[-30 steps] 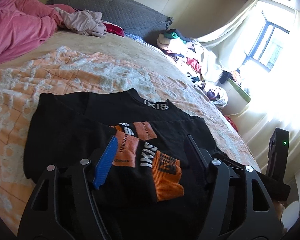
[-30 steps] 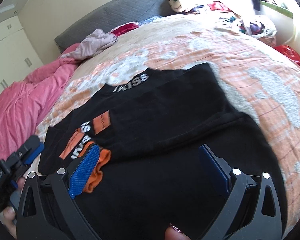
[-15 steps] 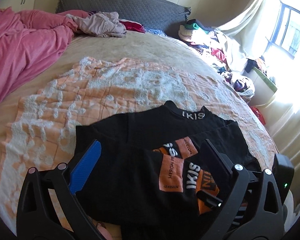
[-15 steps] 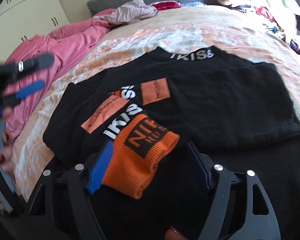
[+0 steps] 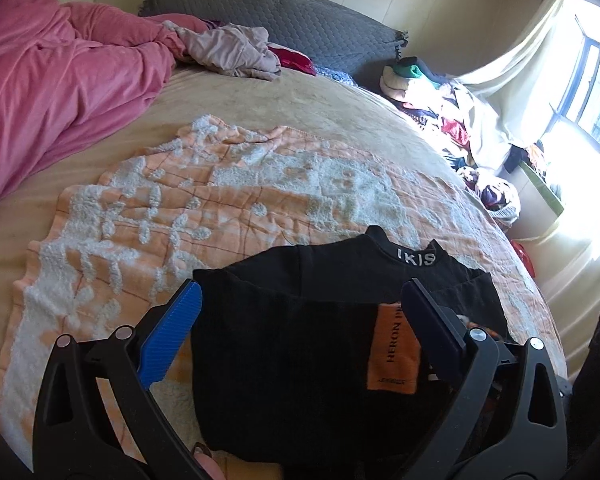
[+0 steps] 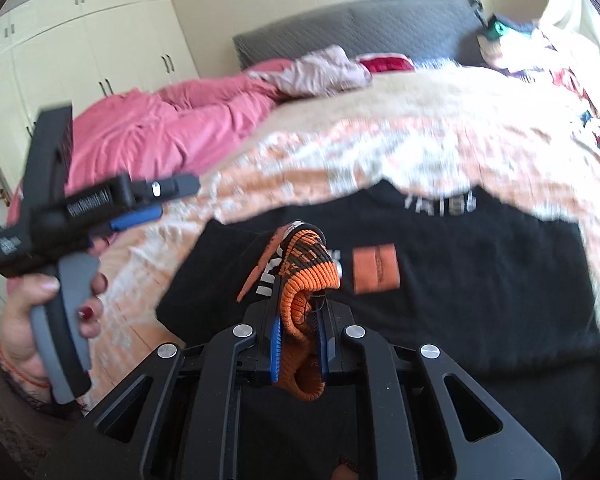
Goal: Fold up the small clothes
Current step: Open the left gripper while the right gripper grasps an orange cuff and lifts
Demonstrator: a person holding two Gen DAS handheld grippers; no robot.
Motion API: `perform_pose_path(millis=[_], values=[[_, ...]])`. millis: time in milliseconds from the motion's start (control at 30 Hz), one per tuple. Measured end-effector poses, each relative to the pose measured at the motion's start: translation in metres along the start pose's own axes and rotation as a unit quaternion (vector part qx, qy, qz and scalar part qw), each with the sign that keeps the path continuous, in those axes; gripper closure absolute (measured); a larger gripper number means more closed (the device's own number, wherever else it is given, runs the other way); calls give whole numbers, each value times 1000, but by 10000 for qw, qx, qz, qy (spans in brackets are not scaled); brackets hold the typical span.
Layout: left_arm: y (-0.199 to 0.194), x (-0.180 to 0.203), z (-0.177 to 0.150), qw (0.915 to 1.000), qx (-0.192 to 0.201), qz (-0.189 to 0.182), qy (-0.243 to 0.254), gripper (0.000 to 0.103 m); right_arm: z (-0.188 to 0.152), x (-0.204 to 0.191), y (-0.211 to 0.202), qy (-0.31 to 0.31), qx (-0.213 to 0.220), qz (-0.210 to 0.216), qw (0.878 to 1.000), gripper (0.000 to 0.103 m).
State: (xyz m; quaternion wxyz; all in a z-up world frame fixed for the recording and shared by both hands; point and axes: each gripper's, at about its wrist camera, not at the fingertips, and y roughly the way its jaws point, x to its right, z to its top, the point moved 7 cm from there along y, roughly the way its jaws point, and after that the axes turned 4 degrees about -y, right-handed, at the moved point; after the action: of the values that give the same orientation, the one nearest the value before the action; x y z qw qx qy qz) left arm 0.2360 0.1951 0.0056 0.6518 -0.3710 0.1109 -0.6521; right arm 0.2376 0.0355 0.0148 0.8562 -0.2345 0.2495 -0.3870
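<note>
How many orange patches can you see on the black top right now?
1 in each view: the patch on the top's front, beside the orange cuff the right gripper holds. More may hide under the cuff.

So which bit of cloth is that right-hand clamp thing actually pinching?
Start at the bed's peach-and-white blanket, where a black sweater lies flat. Just above its near edge, the right gripper is shut on the sweater's orange ribbed cuff. It is the only bunched, striped orange knit; the orange patch beside it lies flat.
</note>
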Motion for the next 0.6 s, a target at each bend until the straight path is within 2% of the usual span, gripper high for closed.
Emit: perform_pose_path(millis=[100, 300, 600], values=[[-6, -7, 7, 9999, 116, 32, -79, 10, 20, 9, -13, -52, 149, -50, 9999, 91], [-9, -18, 14, 9993, 144, -82, -341, 10, 46, 36, -36, -331, 415, -428, 9977, 91], [-7, -16, 15, 9993, 156, -87, -343, 10, 47, 83, -49, -386, 430, -1044, 9929, 91]])
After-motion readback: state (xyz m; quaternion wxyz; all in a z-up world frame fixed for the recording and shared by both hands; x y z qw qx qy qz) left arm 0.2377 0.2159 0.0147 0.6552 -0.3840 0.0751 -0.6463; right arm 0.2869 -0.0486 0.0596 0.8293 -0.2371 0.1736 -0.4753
